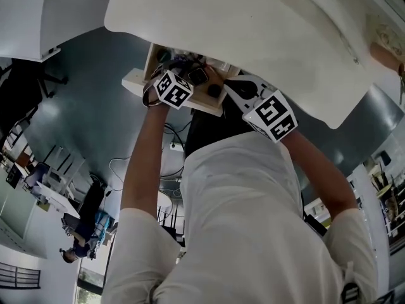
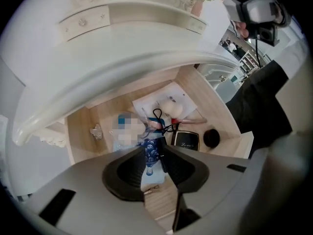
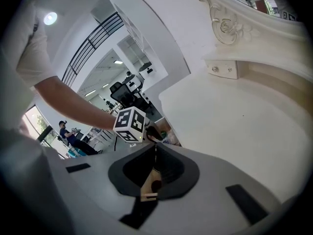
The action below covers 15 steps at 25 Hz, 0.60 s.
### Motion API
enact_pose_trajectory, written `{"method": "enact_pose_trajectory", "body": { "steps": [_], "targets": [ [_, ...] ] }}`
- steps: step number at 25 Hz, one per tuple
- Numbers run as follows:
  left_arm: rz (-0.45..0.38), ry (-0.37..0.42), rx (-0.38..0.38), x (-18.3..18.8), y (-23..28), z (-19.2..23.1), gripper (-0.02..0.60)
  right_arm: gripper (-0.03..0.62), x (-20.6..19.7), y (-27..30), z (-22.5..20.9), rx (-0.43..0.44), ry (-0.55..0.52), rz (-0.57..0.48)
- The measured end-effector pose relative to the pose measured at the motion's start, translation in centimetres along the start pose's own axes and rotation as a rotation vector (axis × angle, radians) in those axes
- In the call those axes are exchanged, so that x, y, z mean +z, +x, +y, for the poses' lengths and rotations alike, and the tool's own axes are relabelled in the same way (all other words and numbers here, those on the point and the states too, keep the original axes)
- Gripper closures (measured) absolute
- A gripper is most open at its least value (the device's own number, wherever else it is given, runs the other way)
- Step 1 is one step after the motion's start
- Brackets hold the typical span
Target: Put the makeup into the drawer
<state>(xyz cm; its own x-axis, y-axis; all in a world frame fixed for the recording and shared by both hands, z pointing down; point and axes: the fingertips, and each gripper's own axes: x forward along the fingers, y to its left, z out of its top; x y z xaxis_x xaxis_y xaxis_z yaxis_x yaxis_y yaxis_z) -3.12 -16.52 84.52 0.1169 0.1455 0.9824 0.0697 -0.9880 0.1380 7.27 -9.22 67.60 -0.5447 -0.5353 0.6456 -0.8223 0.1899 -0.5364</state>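
Observation:
The wooden drawer (image 1: 135,80) stands pulled out under the white vanity top (image 1: 253,30). In the left gripper view it holds a beige sponge (image 2: 172,106), a black compact (image 2: 186,139), a round black pot (image 2: 211,137), a pink-handled brush (image 2: 193,120) and a light blue packet (image 2: 128,129). My left gripper (image 2: 152,150) points almost straight down into the drawer (image 2: 78,126), jaws a little apart, with a blue-patterned sachet (image 2: 149,153) showing in the gap. My right gripper (image 3: 155,150) hovers to the right of the drawer, its jaws together and empty.
A clear hair clip (image 2: 95,131) and a black hair tie (image 2: 157,115) also lie in the drawer on a white sheet (image 2: 146,102). The vanity (image 3: 234,121) has small upper drawers (image 2: 83,21). Office desks and a person (image 1: 79,246) are far behind.

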Motion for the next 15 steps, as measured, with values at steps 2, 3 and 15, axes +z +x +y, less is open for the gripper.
{"method": "enact_pose_trajectory", "body": {
  "steps": [2,3,15],
  "targets": [
    [-0.019,-0.009,0.015,0.3,-1.0,-0.2,0.457,0.565,0.4,-0.4,0.3,0.006,-0.017,-0.002],
    [-0.036,-0.018,0.023,0.6,-1.6,-0.2,0.457,0.565,0.7,-0.6,0.5,0.008,-0.028,-0.003],
    [-0.211,-0.112,0.075,3.5,-8.9,-2.3,0.541,0.565,3.2,-2.5,1.2,0.017,-0.158,-0.007]
  ]
}}
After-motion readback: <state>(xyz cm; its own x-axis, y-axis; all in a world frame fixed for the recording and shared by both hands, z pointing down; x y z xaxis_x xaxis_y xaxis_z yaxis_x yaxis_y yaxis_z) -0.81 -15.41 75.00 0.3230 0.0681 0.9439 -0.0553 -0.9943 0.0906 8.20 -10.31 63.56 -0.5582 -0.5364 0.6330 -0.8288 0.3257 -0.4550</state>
